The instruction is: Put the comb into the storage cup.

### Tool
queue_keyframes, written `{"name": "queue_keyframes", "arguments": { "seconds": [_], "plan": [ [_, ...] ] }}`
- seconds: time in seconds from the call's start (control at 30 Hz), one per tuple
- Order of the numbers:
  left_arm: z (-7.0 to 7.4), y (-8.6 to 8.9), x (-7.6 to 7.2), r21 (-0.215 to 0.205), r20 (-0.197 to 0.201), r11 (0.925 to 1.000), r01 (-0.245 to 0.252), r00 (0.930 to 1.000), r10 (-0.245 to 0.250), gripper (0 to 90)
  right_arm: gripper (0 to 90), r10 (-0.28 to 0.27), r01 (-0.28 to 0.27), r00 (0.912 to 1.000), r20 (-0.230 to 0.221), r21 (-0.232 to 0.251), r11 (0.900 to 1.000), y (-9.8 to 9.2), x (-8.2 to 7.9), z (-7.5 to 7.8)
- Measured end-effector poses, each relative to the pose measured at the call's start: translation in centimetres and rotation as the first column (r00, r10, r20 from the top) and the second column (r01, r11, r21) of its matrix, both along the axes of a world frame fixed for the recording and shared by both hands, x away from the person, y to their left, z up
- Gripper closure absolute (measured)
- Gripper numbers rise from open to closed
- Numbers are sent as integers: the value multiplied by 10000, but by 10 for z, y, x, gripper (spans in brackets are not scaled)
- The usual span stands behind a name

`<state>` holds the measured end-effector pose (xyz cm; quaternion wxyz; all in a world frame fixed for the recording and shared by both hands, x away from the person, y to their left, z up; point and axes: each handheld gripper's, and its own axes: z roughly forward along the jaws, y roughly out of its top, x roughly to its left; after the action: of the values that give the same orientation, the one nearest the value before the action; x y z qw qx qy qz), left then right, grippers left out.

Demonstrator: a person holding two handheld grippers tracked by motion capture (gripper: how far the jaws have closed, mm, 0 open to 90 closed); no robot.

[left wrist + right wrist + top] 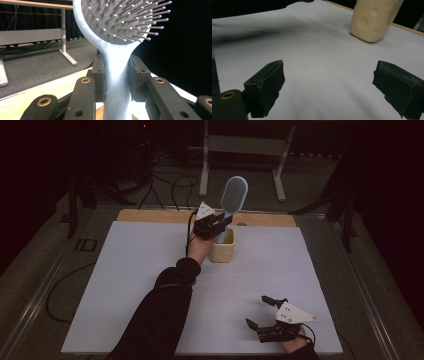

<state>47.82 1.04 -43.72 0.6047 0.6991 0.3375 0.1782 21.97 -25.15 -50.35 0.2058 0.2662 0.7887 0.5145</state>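
— From my screen the hairbrush (116, 82) looks like smooth, matt pale-blue plastic, with thin metal-looking pins tipped in small beads.

— I read the cream holder (372, 20) as dimpled, matt, maybe ceramic or plastic. The pads (268, 85) are rough black foam, frayed at the edges.

— The table cover (135, 285) seems matt paper or cloth over a wooden top (150, 215).

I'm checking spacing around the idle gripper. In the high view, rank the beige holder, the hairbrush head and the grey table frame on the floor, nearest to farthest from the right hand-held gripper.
1. Beige holder: up the white sheet, left of the right hand-held gripper.
2. Hairbrush head: above the holder, its handle clamped in the left hand-held gripper.
3. Grey table frame: on the floor past the table's far edge.
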Motion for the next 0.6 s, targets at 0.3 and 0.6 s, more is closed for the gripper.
{"name": "queue_keyframes", "arguments": {
  "seconds": [0.3,0.6],
  "plan": [
    [-6,1,-4,427,208,9989,-178,9996,170,696,96,6,-6,10000,-41,2,10000,1,0,0],
    [-14,-2,-7,666,134,9977,-109,9999,101,692,96,72,-71,9999,-94,21,10000,1,0,-1]
  ]
}}
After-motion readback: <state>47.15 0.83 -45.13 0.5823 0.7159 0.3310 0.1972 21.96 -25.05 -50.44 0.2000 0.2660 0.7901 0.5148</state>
